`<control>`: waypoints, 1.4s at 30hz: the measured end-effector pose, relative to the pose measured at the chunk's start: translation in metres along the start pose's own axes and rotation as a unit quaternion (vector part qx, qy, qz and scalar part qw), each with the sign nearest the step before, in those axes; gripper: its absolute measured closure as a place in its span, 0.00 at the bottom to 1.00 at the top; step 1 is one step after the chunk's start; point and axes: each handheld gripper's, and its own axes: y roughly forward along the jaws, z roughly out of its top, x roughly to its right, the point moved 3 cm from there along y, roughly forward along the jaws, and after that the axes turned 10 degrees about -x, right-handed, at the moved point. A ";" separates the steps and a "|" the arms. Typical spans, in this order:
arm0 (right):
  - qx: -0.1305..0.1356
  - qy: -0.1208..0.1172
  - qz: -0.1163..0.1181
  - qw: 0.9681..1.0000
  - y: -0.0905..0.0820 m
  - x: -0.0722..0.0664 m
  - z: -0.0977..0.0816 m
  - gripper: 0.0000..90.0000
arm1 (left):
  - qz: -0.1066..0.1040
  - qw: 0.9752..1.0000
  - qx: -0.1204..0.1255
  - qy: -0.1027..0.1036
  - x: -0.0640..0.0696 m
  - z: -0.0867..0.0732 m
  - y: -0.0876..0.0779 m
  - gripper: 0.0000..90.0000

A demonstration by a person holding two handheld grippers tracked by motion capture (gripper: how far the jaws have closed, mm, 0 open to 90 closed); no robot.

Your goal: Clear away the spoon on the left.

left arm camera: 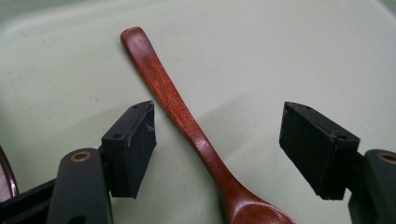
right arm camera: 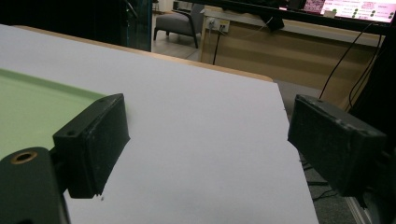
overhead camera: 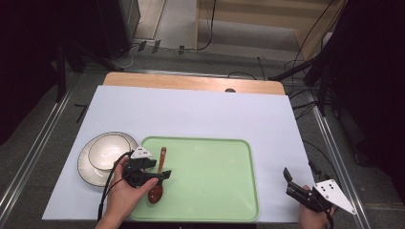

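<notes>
Now the long brown wooden spoon (left arm camera: 187, 121) lies on the pale green tray (overhead camera: 215, 167), between the left gripper's (left arm camera: 217, 149) spread jaws, untouched; the high view adds stacked white bowls (overhead camera: 106, 153).

The wooden spoon (overhead camera: 159, 174) is a reddish-brown, glossy piece with a slim, slightly curved handle and a rounded bowl. It lies flat on the pale green tray (overhead camera: 215, 157), close to the tray's left edge, which sits toward the near left part of the surface. Its handle tip points to the far edge and its bowl to the near edge; nothing presses on it.
</notes>
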 end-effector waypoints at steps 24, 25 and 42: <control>0.000 0.001 -0.001 1.000 0.000 0.000 0.000 0.15 | -0.064 0.990 0.122 0.037 0.005 -0.005 -0.039 0.00; 0.000 0.001 0.000 1.000 0.000 0.000 0.000 0.15 | -0.061 0.990 0.125 0.036 0.003 -0.005 -0.042 0.00; -0.001 0.001 -0.002 1.000 0.000 0.000 0.000 0.15 | -0.050 0.980 0.190 0.007 -0.025 -0.018 -0.078 0.00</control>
